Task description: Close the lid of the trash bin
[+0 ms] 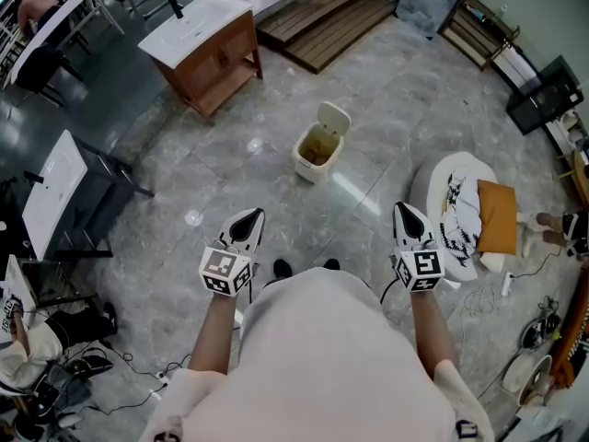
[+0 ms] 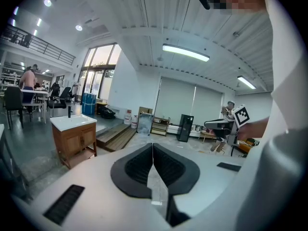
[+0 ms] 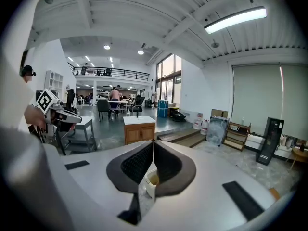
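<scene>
At far left we see a white desk (image 1: 53,191) on dark legs, and beyond it a wooden washstand (image 1: 207,44) with a white basin top, both standing on the grey stone floor (image 1: 230,168). The left gripper (image 1: 248,221) is held out low in front of the person, well short of anything; in the left gripper view its jaws (image 2: 153,150) are pressed together with nothing between them, and the washstand (image 2: 74,136) shows off to their left. Ahead, between the lines of the two grippers and well apart from both, the cream trash bin (image 1: 319,147) stands on the floor with its lid (image 1: 333,117) tipped up at the far side and its inside open to view. The right gripper (image 1: 408,217) is held out level with the left one; in the right gripper view its jaws (image 3: 153,146) are likewise together and empty, and we glimpse the open trash bin (image 3: 151,181) through the gap beneath them. At right, a round white seat (image 1: 442,182) carries an orange cushion (image 1: 497,215).
</scene>
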The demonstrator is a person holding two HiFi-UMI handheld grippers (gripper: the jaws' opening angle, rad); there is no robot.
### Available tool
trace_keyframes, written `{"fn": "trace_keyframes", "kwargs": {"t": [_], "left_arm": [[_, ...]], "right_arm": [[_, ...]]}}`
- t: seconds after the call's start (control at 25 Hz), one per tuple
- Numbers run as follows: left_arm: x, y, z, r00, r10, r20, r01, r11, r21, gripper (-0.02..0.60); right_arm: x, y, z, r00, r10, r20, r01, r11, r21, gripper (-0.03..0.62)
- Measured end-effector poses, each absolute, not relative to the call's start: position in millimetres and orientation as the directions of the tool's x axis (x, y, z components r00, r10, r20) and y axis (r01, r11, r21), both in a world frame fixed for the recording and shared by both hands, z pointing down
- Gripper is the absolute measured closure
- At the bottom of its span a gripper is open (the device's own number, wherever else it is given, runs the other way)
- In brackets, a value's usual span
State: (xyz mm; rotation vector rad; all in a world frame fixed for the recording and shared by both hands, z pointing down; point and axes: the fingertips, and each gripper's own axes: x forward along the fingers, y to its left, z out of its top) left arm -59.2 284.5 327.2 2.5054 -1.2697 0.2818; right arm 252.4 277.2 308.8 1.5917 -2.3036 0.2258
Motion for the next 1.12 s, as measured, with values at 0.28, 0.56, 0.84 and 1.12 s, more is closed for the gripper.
{"fn": "trace_keyframes", "kwargs": {"t": [0.28, 0.56, 0.84, 1.12], "left_arm": [[-82, 288, 330, 0.599, -0.736, 0.316, -0.800, -0.568, 0.192, 0.563], [-105, 290, 335, 0.617, -0.721, 0.316, -0.786, -0.585, 0.199, 0.563], [-120, 287, 339, 0.620, -0.717, 0.318, -0.783, -0.585, 0.211, 0.563], [-121, 279, 342, 0.619, -0.716, 0.323, -0.785, -0.579, 0.221, 0.563]], "right_arm": [[229, 284, 313, -0.301, -0.882, 0.364, -0.938, 0.343, 0.057, 0.562], [204, 297, 320, -0.282, -0.881, 0.379, -0.943, 0.328, 0.061, 0.562], [190, 300, 325, -0.274, -0.875, 0.400, -0.944, 0.324, 0.062, 0.562], [184, 290, 326, -0.285, -0.865, 0.413, -0.938, 0.341, 0.066, 0.562]]}}
